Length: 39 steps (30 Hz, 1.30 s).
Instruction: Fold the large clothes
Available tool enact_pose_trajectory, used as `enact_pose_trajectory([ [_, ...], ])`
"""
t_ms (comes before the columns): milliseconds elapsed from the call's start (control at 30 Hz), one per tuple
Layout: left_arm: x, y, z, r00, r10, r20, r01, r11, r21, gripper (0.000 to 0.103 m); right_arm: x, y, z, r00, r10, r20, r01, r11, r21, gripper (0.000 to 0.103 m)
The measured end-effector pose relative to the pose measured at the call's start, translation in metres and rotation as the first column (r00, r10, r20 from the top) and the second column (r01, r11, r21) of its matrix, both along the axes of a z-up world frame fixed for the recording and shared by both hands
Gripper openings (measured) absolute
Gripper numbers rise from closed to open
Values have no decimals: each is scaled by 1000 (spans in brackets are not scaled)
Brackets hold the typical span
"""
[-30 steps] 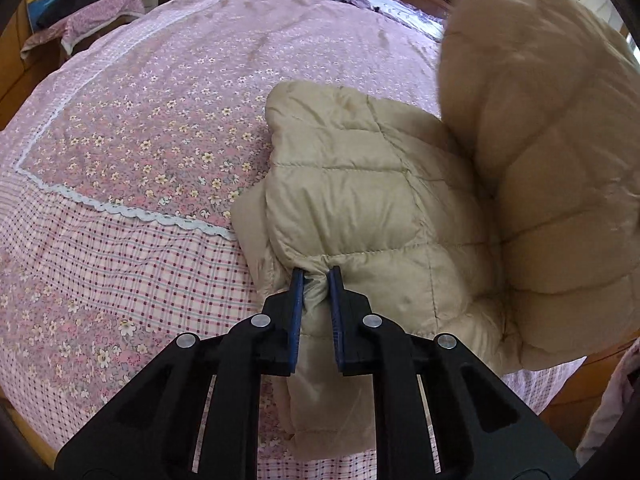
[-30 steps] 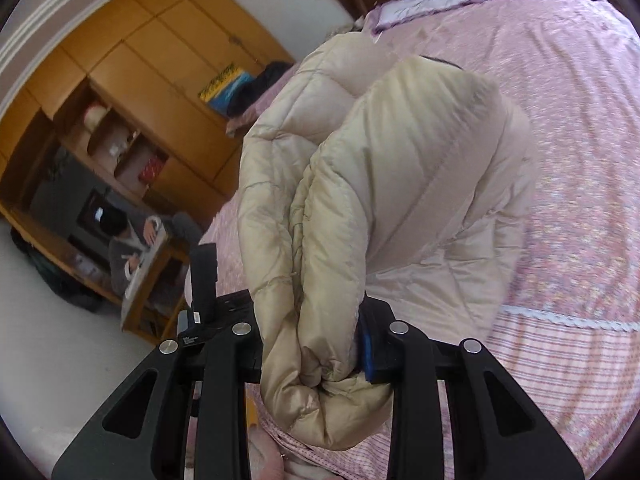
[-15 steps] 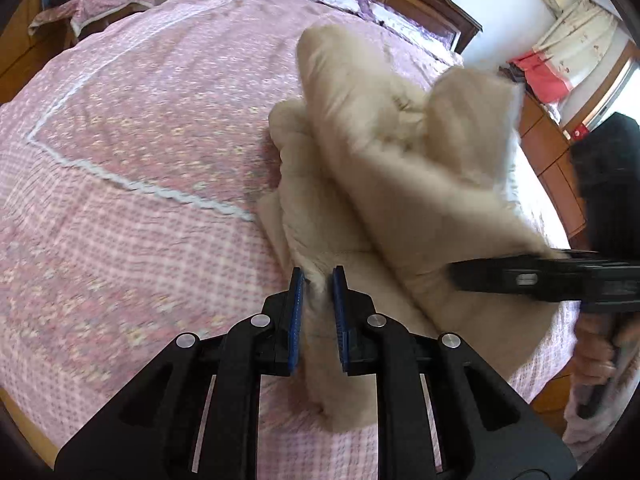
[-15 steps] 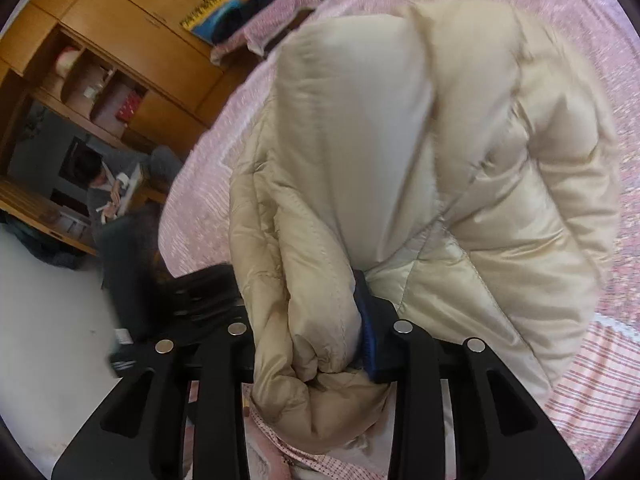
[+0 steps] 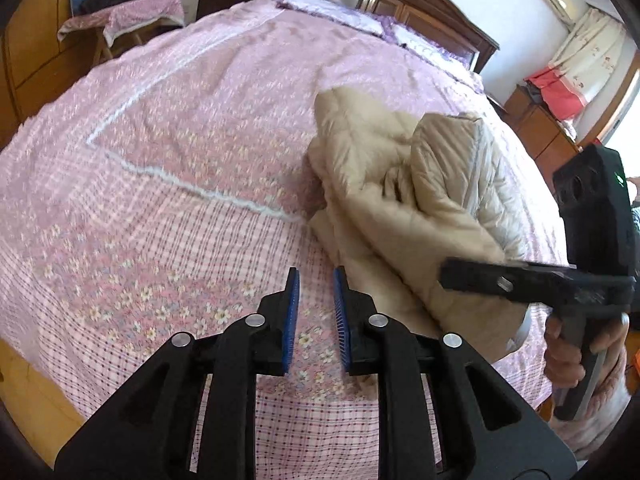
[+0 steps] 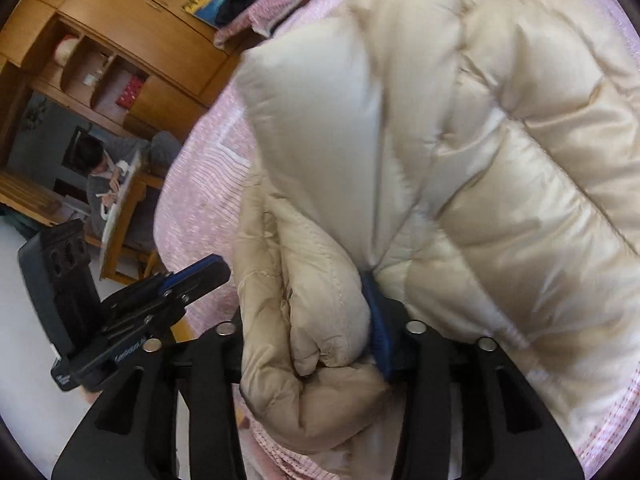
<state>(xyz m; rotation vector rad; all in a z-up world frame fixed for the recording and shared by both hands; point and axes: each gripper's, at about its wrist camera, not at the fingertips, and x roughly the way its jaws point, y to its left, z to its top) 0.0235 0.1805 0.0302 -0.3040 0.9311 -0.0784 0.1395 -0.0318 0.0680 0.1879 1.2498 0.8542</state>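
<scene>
Two grippers work on one beige padded jacket (image 5: 404, 200), which lies bunched on the pink bed (image 5: 180, 152), near its foot edge. The left gripper (image 5: 316, 304) is empty, its jaws parted, just left of the jacket's near edge. The right gripper (image 6: 312, 320) is closed on a thick fold of the jacket, at the jacket's right side. The bundle runs long from the foot edge toward the pillows (image 5: 360, 20). I judge the right gripper is the one placed to carry the fold over.
</scene>
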Motion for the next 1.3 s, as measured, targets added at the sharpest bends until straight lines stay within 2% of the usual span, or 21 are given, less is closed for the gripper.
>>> enact_pose_trajectory([
  [33, 1, -2, 6, 1000, -9, 11, 9, 1000, 2, 29, -6, -8, 6, 1000, 0, 12, 0, 1000, 23, 62],
  [100, 5, -6, 16, 999, -29, 30, 29, 1000, 5, 37, -16, -16, 18, 1000, -6, 25, 3, 996, 91, 72],
  [267, 16, -26, 37, 994, -87, 71, 87, 996, -1, 51, -37, -49, 48, 997, -24, 80, 13, 990, 139, 72],
  [333, 27, -34, 42, 993, -88, 80, 89, 996, -10, 74, -42, -64, 57, 996, -33, 86, 19, 987, 159, 73],
  [367, 30, -37, 43, 993, -82, 79, 83, 997, -3, 77, -44, -75, 62, 994, -48, 95, 32, 986, 164, 73],
  [433, 46, -46, 44, 994, -83, 71, 83, 997, 11, 78, -47, -91, 69, 989, -78, 127, 57, 985, 161, 73],
  [500, 64, -53, 42, 993, -100, 60, 102, 994, -27, 78, -48, -105, 76, 978, -118, 173, 92, 984, 150, 74],
  [600, 81, -64, 39, 989, -136, 49, 140, 987, -77, 78, -43, -134, 69, 955, -217, 201, 195, 973, 127, 74],
  [667, 93, -74, 34, 988, -149, 44, 152, 985, -82, 78, -36, -151, 58, 938, -286, 196, 267, 956, 119, 74],
  [700, 97, -77, 30, 988, -148, 41, 151, 985, -86, 75, -32, -161, 51, 924, -327, 196, 311, 944, 108, 74],
  [767, 103, -81, 21, 990, -137, 34, 139, 986, -96, 39, -26, -171, 36, 900, -388, 200, 377, 921, 92, 74],
  [800, 104, -80, 18, 989, -143, 35, 147, 980, -136, 25, -20, -180, 24, 885, -427, 186, 418, 904, 88, 74],
  [833, 102, -78, 17, 989, -141, 41, 145, 976, -164, 18, -15, -178, 17, 878, -448, 170, 439, 894, 90, 74],
  [933, 82, -66, 27, 992, -95, 83, 107, 982, -158, 16, -6, -179, -1, 871, -477, 120, 465, 878, 111, 74],
  [1033, 66, -47, 25, 996, -32, 88, 45, 987, -156, 16, -5, -162, -7, 896, -426, 121, 410, 901, 140, 74],
  [1100, 62, -35, 16, 998, 3, 62, 7, 986, -164, 16, -9, -146, -3, 907, -387, 167, 368, 920, 133, 74],
  [1200, 55, -18, -2, 998, 50, 38, -42, 981, -187, 17, -13, -113, 2, 913, -317, 255, 314, 948, 52, 74],
  [1300, 45, -4, -19, 995, 98, 18, -92, 974, -209, 20, -18, -88, 0, 916, -258, 307, 276, 961, -15, 74],
])
